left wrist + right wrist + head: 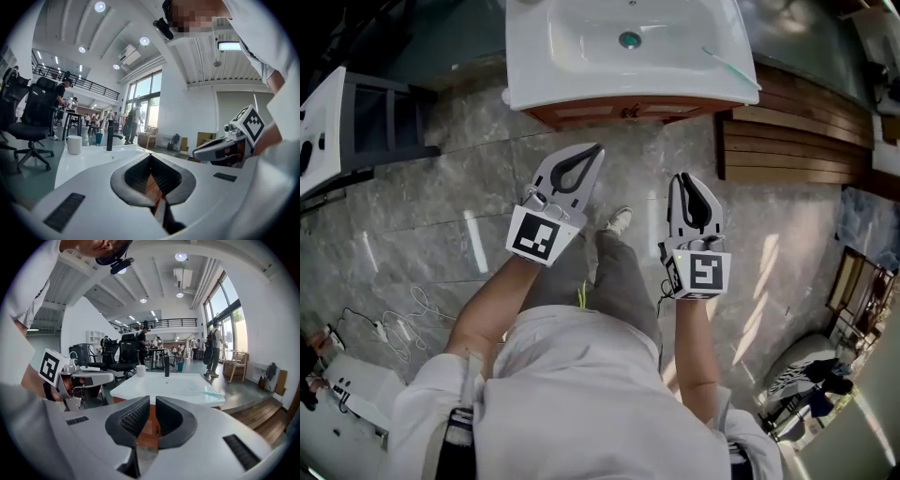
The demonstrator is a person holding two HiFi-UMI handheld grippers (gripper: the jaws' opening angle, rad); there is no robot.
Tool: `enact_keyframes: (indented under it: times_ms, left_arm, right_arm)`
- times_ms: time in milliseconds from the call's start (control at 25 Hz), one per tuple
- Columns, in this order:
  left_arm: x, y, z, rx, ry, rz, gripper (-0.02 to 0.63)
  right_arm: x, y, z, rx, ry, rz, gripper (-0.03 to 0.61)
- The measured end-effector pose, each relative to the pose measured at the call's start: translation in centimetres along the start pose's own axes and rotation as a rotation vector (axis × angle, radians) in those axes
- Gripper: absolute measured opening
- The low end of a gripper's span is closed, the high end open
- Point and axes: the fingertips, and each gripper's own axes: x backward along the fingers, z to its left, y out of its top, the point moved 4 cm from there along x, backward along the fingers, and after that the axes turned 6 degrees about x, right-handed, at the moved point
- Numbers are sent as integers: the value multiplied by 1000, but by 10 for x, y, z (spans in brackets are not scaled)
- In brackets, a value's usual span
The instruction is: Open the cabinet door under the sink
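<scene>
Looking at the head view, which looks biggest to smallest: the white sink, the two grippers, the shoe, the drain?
1. white sink, though the frame cuts it off
2. left gripper and right gripper: alike; nearness to the camera enlarges them
3. shoe
4. drain

Light: daylight from windows (226, 308), plus ceiling lamps (99, 6);
Glare: streaks on floor (473, 240);
Edges: fisheye bending, dark corners, perhaps soft.
</scene>
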Motion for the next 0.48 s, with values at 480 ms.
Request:
enact_keyframes:
  times_ms: [480]
  left_arm:
    - [-73, -177, 42, -2, 25, 73, 6]
  right_arm:
    - [-130, -182, -25, -3, 56, 83, 34]
